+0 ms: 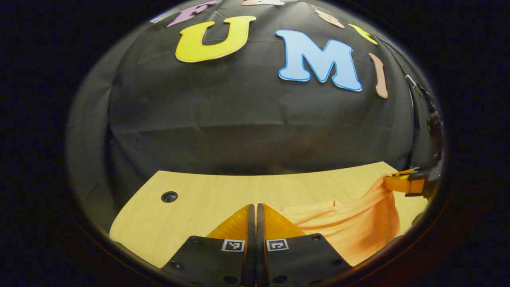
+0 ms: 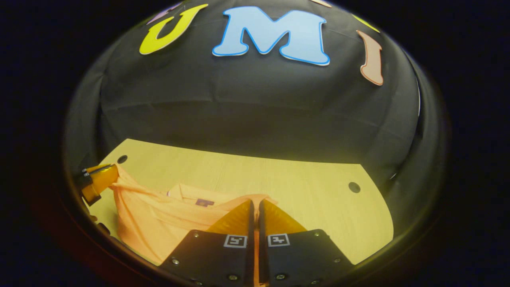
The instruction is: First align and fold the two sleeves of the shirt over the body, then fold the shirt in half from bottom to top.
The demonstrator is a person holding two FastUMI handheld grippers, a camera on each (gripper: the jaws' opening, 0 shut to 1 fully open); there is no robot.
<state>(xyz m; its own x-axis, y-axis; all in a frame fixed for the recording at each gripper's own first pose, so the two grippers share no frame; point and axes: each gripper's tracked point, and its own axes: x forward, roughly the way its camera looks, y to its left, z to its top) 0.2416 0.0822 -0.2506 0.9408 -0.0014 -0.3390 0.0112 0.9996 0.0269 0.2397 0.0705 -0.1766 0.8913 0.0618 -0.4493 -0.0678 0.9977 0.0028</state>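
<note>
Both grippers are up off the worktop with the shirt strung between them. Nearest in the left gripper view, the left gripper (image 1: 253, 207) has its jaws clenched tight, barely a slit between them. The shirt (image 1: 358, 227) sits just to the right of them and seems to run under the jaws, but I can't tell if any cloth is actually pinched there. In the right gripper view, though, that same gripper shows at the far left edge with the fabric bunched right at its tip and pulled up off the wood, so it does look like it's holding a corner.

Same story on the other side: the right gripper (image 2: 255, 205) has its jaws pressed together, with a thin strip of orange cloth showing in the slit lower down. The shirt (image 2: 159, 223) hangs from it toward the left in a saggy, wrinkled drape, and a small purple tag sits near the collar area. In the left gripper view you can see this gripper at the right edge, clamped on a gathered bit of fabric.

The worktop (image 2: 303, 187) is pale wood with a round cable hole (image 2: 354, 187) toward the far right and another (image 1: 169, 196) far left. Behind it is black cloth.
</note>
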